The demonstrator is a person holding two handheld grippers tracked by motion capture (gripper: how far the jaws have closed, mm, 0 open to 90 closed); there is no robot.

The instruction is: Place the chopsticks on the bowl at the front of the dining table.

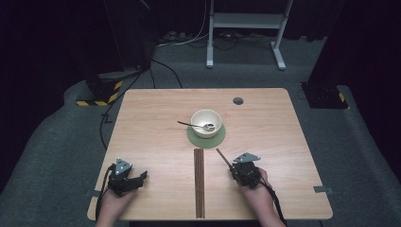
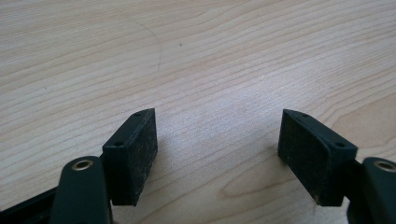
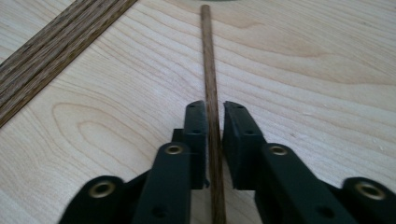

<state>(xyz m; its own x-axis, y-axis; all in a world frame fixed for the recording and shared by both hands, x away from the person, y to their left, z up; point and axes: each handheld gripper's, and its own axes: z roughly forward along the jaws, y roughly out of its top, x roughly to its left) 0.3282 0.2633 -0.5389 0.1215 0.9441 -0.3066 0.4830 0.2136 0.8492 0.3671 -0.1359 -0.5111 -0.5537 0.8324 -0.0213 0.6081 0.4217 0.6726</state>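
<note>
The right gripper (image 1: 232,166) sits near the front edge of the table (image 1: 283,142), right of centre; its jaws are clamped on a single chopstick (image 3: 211,98), which runs between the pads and out ahead of them toward the far left, its tip stopping just short of the green mat (image 1: 195,138). In the right gripper view the stick lies dead centre between both pads, its far part lying along the wood; whether it is already clear of the surface cannot be told.

Step in hand, as judged: taking up one stick from the table. To do it well, keep the grip square on the stick so it does not roll or pivot between the pads; lift evenly rather than dragging the tip across the grain; hold the tip away from the mat and from the bowl (image 1: 206,122), which stands on the mat at the far centre with a spoon (image 1: 196,125) resting in it, handle out to the left; a knock there could tip the spoon out.

The remaining chopsticks (image 1: 199,182) lie as a tight bundle left of the right gripper, running near to far down the middle of the table; keep the held stick from sweeping into them.

The left gripper (image 2: 217,149) hovers near the table's left front; its jaws stand wide apart, with bare wood between them and nothing touched.
</note>
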